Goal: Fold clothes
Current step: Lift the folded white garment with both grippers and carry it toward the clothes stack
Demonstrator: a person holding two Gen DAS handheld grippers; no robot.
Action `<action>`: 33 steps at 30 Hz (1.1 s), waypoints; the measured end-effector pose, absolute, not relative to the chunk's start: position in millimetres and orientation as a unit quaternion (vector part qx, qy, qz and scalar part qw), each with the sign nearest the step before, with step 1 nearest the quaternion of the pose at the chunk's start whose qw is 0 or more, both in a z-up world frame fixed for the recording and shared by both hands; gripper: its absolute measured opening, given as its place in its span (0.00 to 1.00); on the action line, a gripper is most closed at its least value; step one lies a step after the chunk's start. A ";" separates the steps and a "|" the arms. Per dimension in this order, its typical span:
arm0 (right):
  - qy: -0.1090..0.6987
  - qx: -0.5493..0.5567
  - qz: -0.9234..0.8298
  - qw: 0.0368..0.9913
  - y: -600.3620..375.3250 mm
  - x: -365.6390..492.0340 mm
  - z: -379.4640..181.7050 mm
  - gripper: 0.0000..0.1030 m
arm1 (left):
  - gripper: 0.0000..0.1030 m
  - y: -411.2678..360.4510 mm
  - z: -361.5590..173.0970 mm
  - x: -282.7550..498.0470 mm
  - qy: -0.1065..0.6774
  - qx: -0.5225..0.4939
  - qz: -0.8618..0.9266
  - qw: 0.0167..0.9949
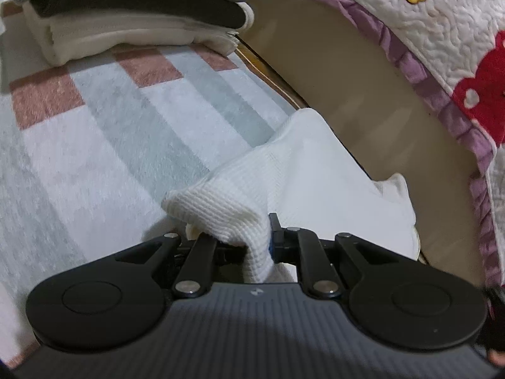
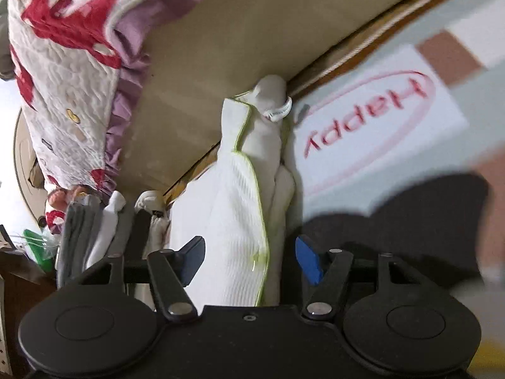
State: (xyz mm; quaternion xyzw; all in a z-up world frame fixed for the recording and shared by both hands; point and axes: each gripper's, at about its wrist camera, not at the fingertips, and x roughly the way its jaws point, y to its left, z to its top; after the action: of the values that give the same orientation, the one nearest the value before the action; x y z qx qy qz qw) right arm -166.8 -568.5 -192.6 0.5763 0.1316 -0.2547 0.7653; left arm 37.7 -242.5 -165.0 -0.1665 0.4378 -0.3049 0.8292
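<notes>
A white waffle-knit garment (image 1: pixel 309 164) lies on the patterned rug (image 1: pixel 94 142) beside the bed. My left gripper (image 1: pixel 251 240) is shut on a bunched corner of it, and the cloth hides its left finger. In the right wrist view the same white garment (image 2: pixel 233 195), edged in yellow-green trim, hangs bunched lengthwise with a small label near its far end. My right gripper (image 2: pixel 249 255) is open, its fingers (image 2: pixel 307 259) standing either side of the cloth without pinching it.
A stack of folded clothes (image 1: pixel 135 15), cream, dark and grey, sits on the rug at the far left. A quilted bedcover (image 1: pixel 442 31) with purple frill overhangs the beige bed base (image 1: pixel 347 79). The rug (image 2: pixel 363 120) carries red lettering. A dark blurred shape (image 2: pixel 410 221) lies right.
</notes>
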 end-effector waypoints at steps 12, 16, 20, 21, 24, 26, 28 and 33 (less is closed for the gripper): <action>0.142 0.531 -0.246 0.798 -623.8 -100.6 -216.9 0.70 | 0.23 -249.2 -172.4 49.1 0.454 -0.136 -0.314 0.823; 0.161 0.500 -0.239 0.817 -640.1 -77.5 -213.8 0.72 | 0.30 -251.0 -179.7 50.6 0.444 -0.134 -0.320 0.826; 0.220 0.396 -0.239 0.859 -637.5 -47.0 -200.1 0.32 | 0.32 -259.1 -180.4 44.8 0.420 -0.118 -0.324 0.839; 0.230 0.347 -0.246 0.875 -625.7 -43.3 -190.4 0.26 | 0.30 -262.0 -178.2 41.2 0.411 -0.104 -0.325 0.846; 0.220 0.243 -0.259 0.908 -588.8 -43.7 -155.6 0.23 | 0.11 -265.9 -164.1 26.7 0.370 -0.060 -0.330 0.867; 0.204 0.221 -0.273 0.914 -574.5 -48.7 -138.4 0.22 | 0.10 -262.1 -147.6 16.3 0.343 -0.063 -0.330 0.877; 0.200 0.203 -0.289 0.914 -565.9 -49.7 -128.3 0.22 | 0.10 -263.3 -136.1 8.7 0.325 -0.052 -0.331 0.885; 0.248 0.230 -0.340 0.877 -575.2 -37.4 -143.2 0.23 | 0.10 -272.3 -147.2 16.3 0.356 -0.034 -0.318 0.878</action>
State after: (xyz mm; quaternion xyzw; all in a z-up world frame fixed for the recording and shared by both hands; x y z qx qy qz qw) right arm -37.4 -575.2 -143.2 0.2297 0.2478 -0.3404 0.8775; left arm 16.3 -272.3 -147.2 -0.0341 0.3556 -0.3178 0.8783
